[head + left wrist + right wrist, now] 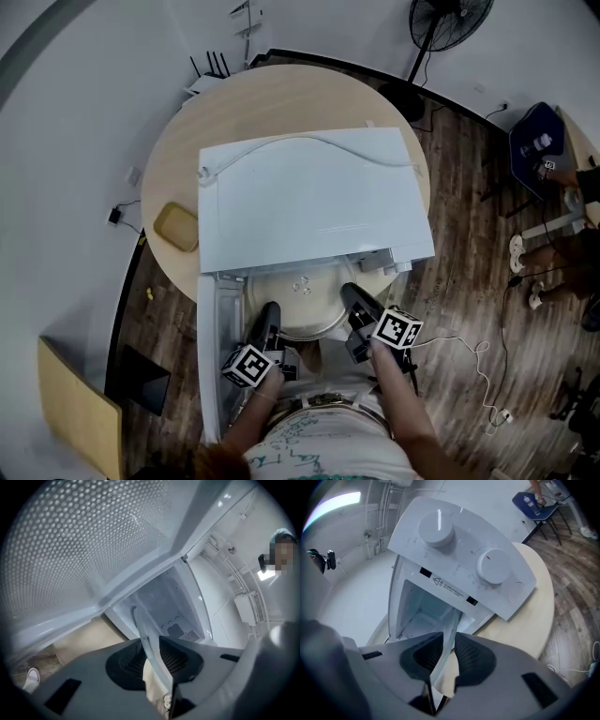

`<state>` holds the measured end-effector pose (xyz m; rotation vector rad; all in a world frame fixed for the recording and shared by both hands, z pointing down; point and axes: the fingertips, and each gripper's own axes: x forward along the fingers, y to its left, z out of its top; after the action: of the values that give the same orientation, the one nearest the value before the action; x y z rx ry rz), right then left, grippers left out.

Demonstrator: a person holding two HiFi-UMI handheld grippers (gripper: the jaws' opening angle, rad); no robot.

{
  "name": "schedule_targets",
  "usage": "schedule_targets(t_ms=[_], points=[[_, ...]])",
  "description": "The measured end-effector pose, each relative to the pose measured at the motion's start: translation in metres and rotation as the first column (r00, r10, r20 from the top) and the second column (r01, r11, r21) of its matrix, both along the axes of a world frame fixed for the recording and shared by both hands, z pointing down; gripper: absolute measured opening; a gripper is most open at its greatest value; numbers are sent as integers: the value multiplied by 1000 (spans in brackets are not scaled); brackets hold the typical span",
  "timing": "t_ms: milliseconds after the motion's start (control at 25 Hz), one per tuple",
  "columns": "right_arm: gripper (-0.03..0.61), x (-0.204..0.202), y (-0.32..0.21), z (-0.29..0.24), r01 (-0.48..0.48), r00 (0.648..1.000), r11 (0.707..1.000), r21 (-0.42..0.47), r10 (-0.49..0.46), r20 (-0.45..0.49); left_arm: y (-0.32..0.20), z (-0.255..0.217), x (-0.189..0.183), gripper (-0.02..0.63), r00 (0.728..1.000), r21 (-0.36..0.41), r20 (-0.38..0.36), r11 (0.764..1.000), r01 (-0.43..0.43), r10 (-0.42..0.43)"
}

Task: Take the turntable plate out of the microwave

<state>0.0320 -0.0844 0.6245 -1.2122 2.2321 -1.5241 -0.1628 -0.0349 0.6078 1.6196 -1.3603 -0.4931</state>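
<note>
One microwave (pixel 314 202) is sitting on one round table (pixel 262 103). Two knobs (pixel 436 528) (pixel 493 566) are showing on the microwave's front. One glass plate (pixel 300 305) is sticking out of the microwave, and two grippers, the left gripper (pixel 270 317) and the right gripper (pixel 354 300), are pinching it. One tan tray (pixel 176 227) is lying left of the microwave, and one fan (pixel 450 23) is standing behind it.

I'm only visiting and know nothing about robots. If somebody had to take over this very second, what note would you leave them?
Left gripper: shut on the near-left rim of the turntable plate.
Right gripper: shut on the plate's near-right rim.
Microwave: on the round table, with its door swung open to the left.
Done: door open, plate gripped on both sides and partly out of the cavity.
Left: draw the plate fully clear of the microwave.
</note>
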Motion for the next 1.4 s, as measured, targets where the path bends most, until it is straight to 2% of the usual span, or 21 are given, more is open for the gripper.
schedule_targets(t_ms=[240, 440, 560, 840, 1400], points=[[67, 11, 12, -8, -65, 998, 998, 5, 65, -6, 2, -9, 7, 92, 999, -2, 17, 999, -38, 38], [67, 18, 22, -14, -77, 997, 997, 10, 78, -22, 10, -12, 12, 92, 999, 6, 11, 999, -52, 52], [68, 21, 24, -20, -48, 999, 999, 15, 48, -15, 16, -21, 16, 92, 999, 20, 20, 999, -35, 35], [67, 27, 20, -30, 55, 998, 998, 35, -55, 0, 32, -32, 27, 95, 996, 57, 48, 996, 67, -70], [67, 28, 51, -52, 117, 992, 991, 60, -119, 30, 73, -58, 33, 94, 991, 92, 49, 989, 116, -121]])
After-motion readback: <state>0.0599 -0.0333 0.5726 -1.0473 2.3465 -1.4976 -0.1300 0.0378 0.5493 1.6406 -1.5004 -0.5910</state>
